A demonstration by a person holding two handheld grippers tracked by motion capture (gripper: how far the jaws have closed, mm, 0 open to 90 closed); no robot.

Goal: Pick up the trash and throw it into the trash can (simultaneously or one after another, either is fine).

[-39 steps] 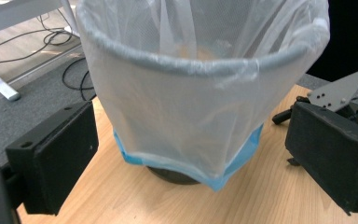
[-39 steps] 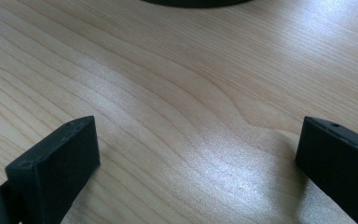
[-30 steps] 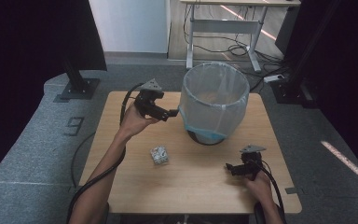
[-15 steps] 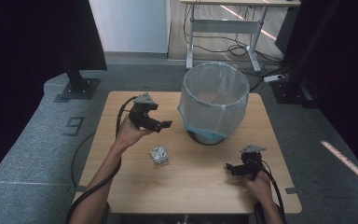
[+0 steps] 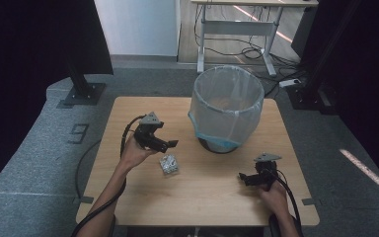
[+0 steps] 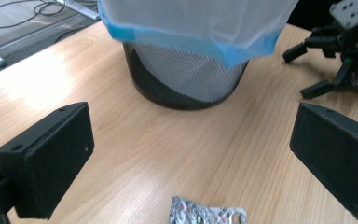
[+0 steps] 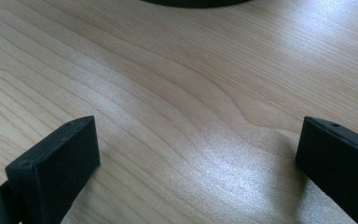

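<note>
High view: left gripper (image 5: 165,144) wide open, empty, just above crumpled foil packet (image 5: 169,164) on wood table (image 5: 128,197); right gripper (image 5: 244,177) open, empty, well apart.
Left gripper view: packet (image 6: 208,213) low between jaws; mesh bin (image 6: 186,77), plastic liner.
Right gripper view: jaws wide, bare wood grain.

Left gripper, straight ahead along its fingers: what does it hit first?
Probably the black mesh bin, dead ahead past bare table. The left gripper is open; the crumpled wrapper lies low between its fingers, likely passed over. Depth is uncertain.

Bare tabletop (image 5: 212,192) between both grippers, lined bin (image 5: 227,106) blocking the far middle (crumpled wrapper (image 5: 168,164) nearby)
</note>
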